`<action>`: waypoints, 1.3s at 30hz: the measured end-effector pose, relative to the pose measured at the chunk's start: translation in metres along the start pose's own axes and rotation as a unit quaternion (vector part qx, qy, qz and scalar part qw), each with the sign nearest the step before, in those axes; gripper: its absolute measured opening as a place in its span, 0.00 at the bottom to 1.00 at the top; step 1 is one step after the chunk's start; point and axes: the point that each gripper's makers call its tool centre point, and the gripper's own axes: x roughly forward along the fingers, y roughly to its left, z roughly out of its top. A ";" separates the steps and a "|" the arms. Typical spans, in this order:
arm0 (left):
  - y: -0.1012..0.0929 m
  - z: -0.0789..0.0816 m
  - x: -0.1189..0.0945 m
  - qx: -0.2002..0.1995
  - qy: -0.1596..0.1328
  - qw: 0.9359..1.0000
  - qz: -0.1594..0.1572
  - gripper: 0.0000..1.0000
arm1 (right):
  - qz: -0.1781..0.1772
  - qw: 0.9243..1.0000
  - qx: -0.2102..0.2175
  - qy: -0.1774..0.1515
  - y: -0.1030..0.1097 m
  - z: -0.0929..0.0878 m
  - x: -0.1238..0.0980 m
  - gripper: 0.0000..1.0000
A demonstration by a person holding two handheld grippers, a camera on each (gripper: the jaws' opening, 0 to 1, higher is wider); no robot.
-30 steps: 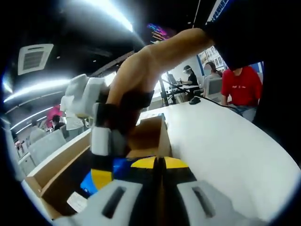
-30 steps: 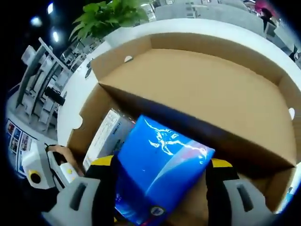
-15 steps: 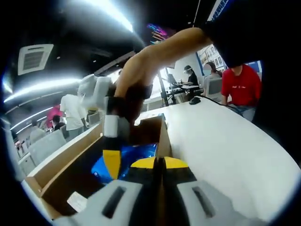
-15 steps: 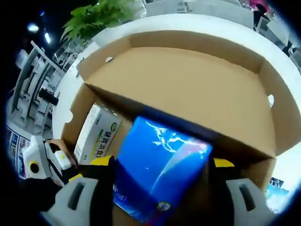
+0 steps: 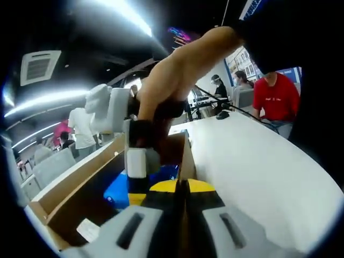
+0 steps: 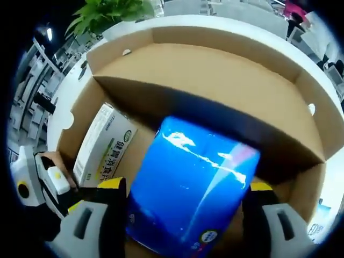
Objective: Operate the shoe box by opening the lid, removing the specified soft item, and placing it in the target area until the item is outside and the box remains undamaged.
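Note:
The brown shoe box [image 6: 215, 80] lies open on the white table, its lid tipped back behind it. My right gripper [image 6: 187, 188] is shut on a blue soft pack [image 6: 191, 183] that sits between its yellow-tipped jaws, inside the box. In the left gripper view the same right gripper [image 5: 137, 191], held by a hand, reaches down into the box onto the blue pack [image 5: 115, 191]. My left gripper [image 5: 181, 185] is shut on the top edge of the box's side wall [image 5: 185, 156]. It appears at the lower left of the right gripper view as a white left gripper [image 6: 51, 180].
A white-and-green carton [image 6: 99, 145] lies in the box beside the pack, and a white slip [image 5: 88, 230] rests on the box floor. The white table [image 5: 258, 166] stretches to the right. Seated people [image 5: 274, 99] are at the far end; a plant [image 6: 110, 11] stands behind the lid.
My right gripper has shifted the blue pack a little within the box, nearer the wall that my left gripper holds. The left gripper has stayed in place.

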 end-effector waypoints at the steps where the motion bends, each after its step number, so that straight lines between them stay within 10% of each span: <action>1: 0.000 0.000 0.000 0.000 0.000 1.000 0.000 0.04 | -0.010 1.000 0.002 0.004 -0.005 -0.003 -0.001 0.91; 23: 0.002 -0.002 0.001 0.001 0.000 1.000 0.000 0.04 | -0.026 0.999 0.045 0.004 -0.008 -0.003 0.005 0.88; 39: 0.001 -0.002 0.000 0.001 0.000 1.000 0.000 0.04 | -0.014 1.000 -0.009 -0.016 0.002 0.011 -0.032 0.83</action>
